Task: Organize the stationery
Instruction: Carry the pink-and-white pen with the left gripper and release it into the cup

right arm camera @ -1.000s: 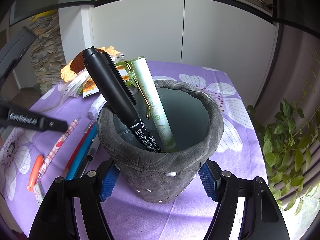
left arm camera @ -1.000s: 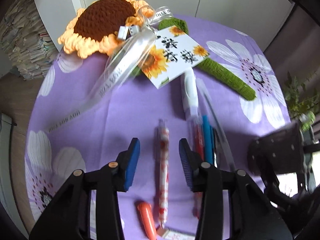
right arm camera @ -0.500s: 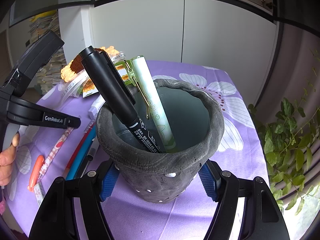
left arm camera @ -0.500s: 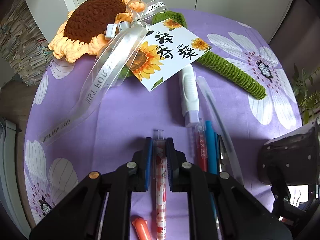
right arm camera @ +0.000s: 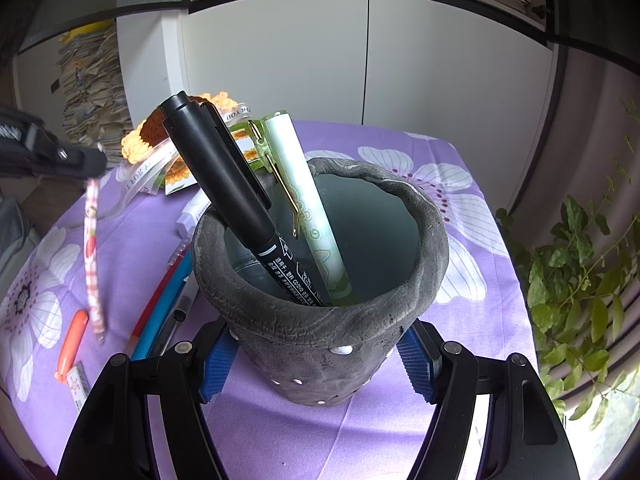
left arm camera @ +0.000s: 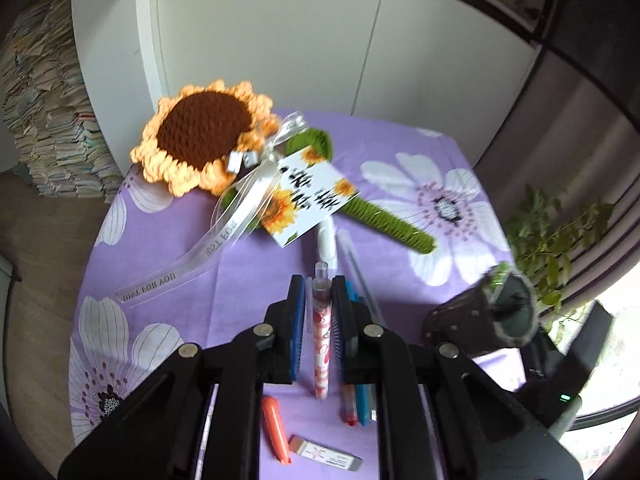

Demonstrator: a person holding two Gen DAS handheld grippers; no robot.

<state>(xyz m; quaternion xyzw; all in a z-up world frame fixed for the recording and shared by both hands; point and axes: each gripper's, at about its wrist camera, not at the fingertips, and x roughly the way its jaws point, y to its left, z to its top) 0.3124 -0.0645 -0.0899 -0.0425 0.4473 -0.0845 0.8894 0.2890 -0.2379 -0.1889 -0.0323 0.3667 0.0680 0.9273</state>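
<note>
My left gripper point(left arm camera: 319, 304) is shut on a red-and-white patterned pen point(left arm camera: 321, 344) and holds it above the purple flowered tablecloth; in the right wrist view the pen point(right arm camera: 92, 256) hangs down from it at the left. My right gripper point(right arm camera: 318, 354) is shut on a dark grey pen pot point(right arm camera: 320, 308), which holds a black marker point(right arm camera: 236, 196) and a pale green pen point(right arm camera: 308, 208). The pot also shows in the left wrist view point(left arm camera: 476, 316), at the right. Red and blue pens point(right arm camera: 164, 292), a clear pen point(left arm camera: 358, 276) and a white correction tape point(left arm camera: 326, 244) lie on the cloth.
A crocheted sunflower point(left arm camera: 204, 136) with ribbon and a card point(left arm camera: 308, 200) lies at the back of the table. An orange cap point(left arm camera: 276, 428) and a small eraser point(left arm camera: 328, 452) lie near the front. A potted plant point(right arm camera: 580, 280) stands off the right edge. White cabinets stand behind.
My left gripper closed on the patterned pen and has lifted it off the cloth. The right gripper and the pot have stayed in place.
</note>
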